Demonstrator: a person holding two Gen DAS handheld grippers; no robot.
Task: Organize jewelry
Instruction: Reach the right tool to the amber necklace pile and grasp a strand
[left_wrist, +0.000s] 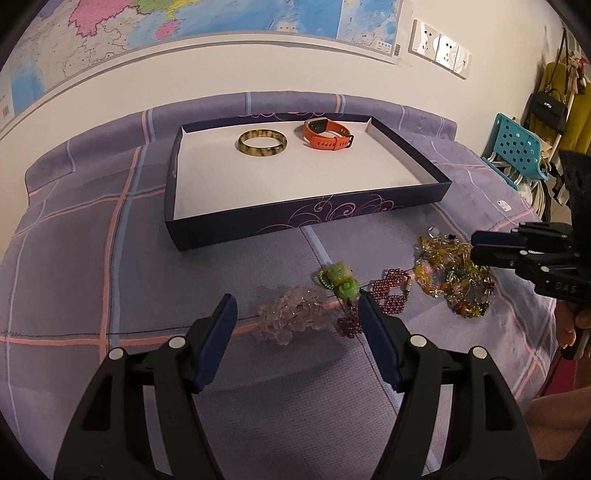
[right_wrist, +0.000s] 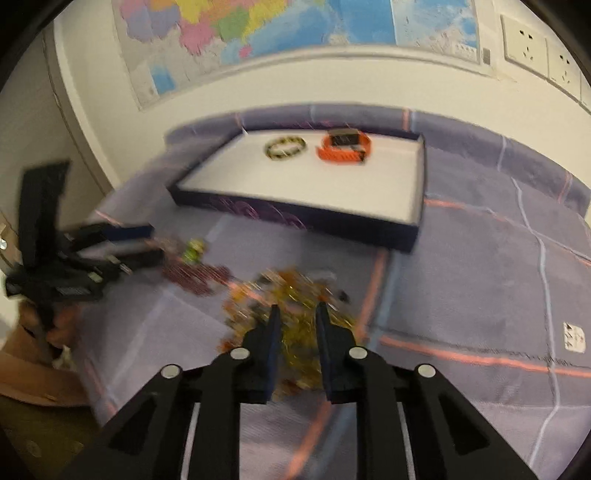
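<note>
Already the right gripper (right_wrist: 295, 314) narrows around the amber beads (right_wrist: 291, 295) ahead for boxing; left gripper (left_wrist: 295, 310) gapes wide over the pink beads (left_wrist: 291, 317).

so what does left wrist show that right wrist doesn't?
Left wrist only: the pale pink crystal bracelet between the open left claw, a teal stool, hanging bags.
Right wrist only: the right claw narrowed over the amber bead pile; whether it grips is blurred.
Both: navy tray with bangle and orange watch, green flower piece, wall map.
</note>
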